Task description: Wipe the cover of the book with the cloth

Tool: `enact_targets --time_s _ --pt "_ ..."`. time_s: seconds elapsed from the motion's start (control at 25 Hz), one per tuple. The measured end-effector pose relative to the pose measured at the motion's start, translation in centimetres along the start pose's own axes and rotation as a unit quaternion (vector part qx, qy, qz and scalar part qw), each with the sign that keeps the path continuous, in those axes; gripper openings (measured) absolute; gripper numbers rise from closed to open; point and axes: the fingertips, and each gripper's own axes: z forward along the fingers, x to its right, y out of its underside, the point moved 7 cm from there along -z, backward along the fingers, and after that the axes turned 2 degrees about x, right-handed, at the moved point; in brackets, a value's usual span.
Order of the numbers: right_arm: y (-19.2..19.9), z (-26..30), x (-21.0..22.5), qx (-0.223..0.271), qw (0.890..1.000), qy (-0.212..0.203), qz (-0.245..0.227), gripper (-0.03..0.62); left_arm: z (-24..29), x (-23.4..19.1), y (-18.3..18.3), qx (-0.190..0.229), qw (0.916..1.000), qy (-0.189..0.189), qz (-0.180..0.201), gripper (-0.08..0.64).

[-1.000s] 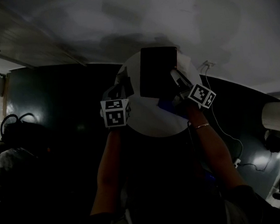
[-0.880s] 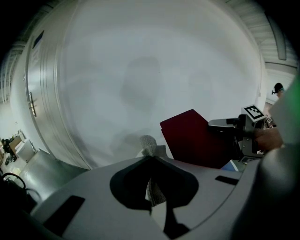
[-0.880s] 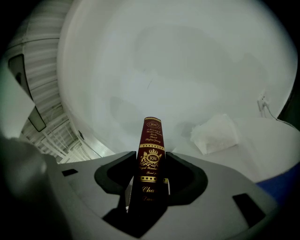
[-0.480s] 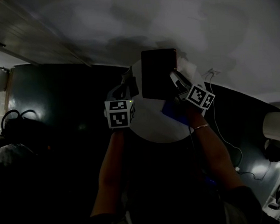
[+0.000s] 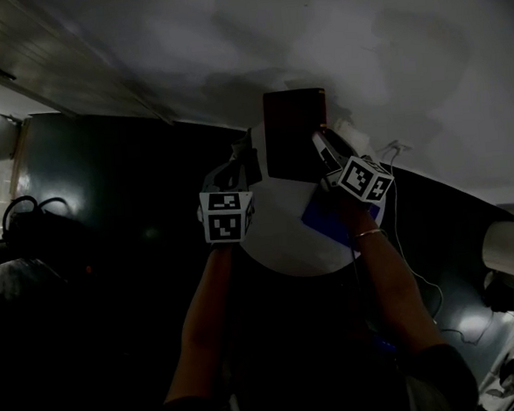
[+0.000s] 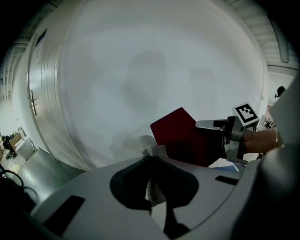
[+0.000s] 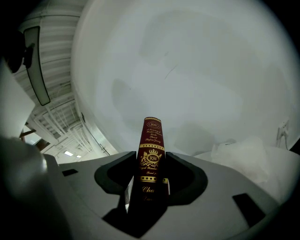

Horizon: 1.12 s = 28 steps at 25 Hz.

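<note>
The right gripper [image 7: 150,164] is clamped on the dark red hardback book with gold print on its spine [image 7: 152,136], its jaws pressing the two covers from either side with the spine towards the camera; the book stands upright in the air above the round white table [image 5: 277,243], not resting on it. The left gripper [image 6: 152,161] has its jaws pressed together on a small pale grey woven cloth [image 6: 148,144], a tuft of which pokes out past the tips; the cloth sits close beside the near edge of the red cover, and whether it touches yet I cannot tell. A flat blue item [image 5: 328,220] lies on the table under the right wrist.

The wipe itself looks yet to come. The main risk is the book's hold: it is gripped low and near one edge, so sideways pressure from the cloth could swing it in the jaws or lever it out, dropping it onto the table; the cloth is pinched by little material, so a dragging stroke could pull it free; too little tuft exposed could let the hard jaw tips scrape the cover.
</note>
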Motion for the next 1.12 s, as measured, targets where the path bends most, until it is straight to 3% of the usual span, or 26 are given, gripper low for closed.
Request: enact_targets --time_s 0.28,0.64,1.12 --pt "-1.0 2.7 0.1 0.012 0.999 0.004 -0.038 0.209 0.9 -0.7 -0.9 0.001 1.0000 -0.004 -0.003 0.023" --pt "-3.4 5.1 -0.9 0.029 0.992 -0.002 -0.127 0.209 1.5 -0.4 -2.0 0.013 0.9998 -0.005 -0.011 0.023" --pt "-4.1 7.1 -1.2 0.040 0.981 -0.012 -0.187 0.209 2.7 -0.1 -1.6 0.015 0.9997 -0.007 -0.017 0.023"
